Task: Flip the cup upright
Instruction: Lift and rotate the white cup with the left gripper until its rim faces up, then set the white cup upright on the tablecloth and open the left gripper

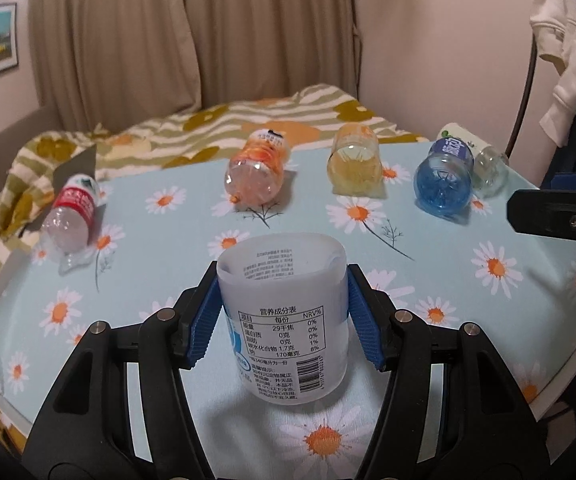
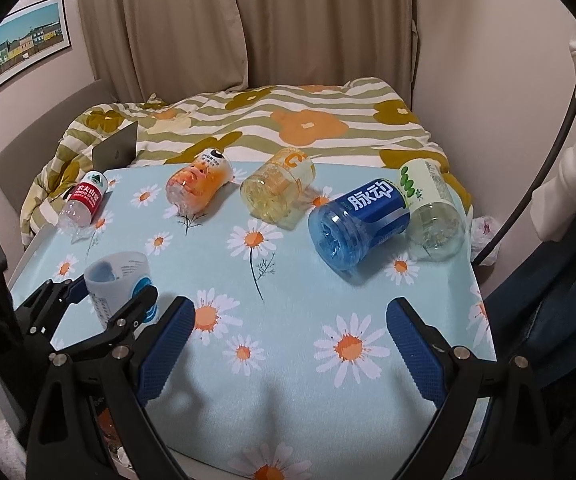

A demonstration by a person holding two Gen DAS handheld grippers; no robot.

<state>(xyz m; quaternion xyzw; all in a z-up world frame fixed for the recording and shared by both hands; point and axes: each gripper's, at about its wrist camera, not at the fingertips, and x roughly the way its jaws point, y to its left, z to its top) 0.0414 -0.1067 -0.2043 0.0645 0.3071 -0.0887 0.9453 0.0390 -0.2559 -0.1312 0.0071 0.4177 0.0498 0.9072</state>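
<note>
A white cut-bottle cup (image 1: 286,320) with a printed label stands upright, open end up, on the daisy tablecloth (image 1: 467,300). My left gripper (image 1: 282,292) is shut on the white cup, its blue pads pressing both sides. The cup (image 2: 118,284) and left gripper (image 2: 114,292) also show at the left of the right wrist view. My right gripper (image 2: 289,320) is open and empty, low over the table's front middle. Several other cut-bottle cups lie on their sides at the back: red (image 1: 74,210), orange (image 1: 258,170), yellow (image 1: 355,164), blue (image 1: 445,182), clear green-labelled (image 1: 483,160).
A striped flowered blanket (image 2: 288,120) lies on the bed behind the table. A laptop (image 2: 116,150) stands at the back left. Curtains (image 2: 248,20) hang behind. White clothing (image 1: 567,40) hangs at the right. The table's right edge (image 2: 475,264) is close to the clear cup.
</note>
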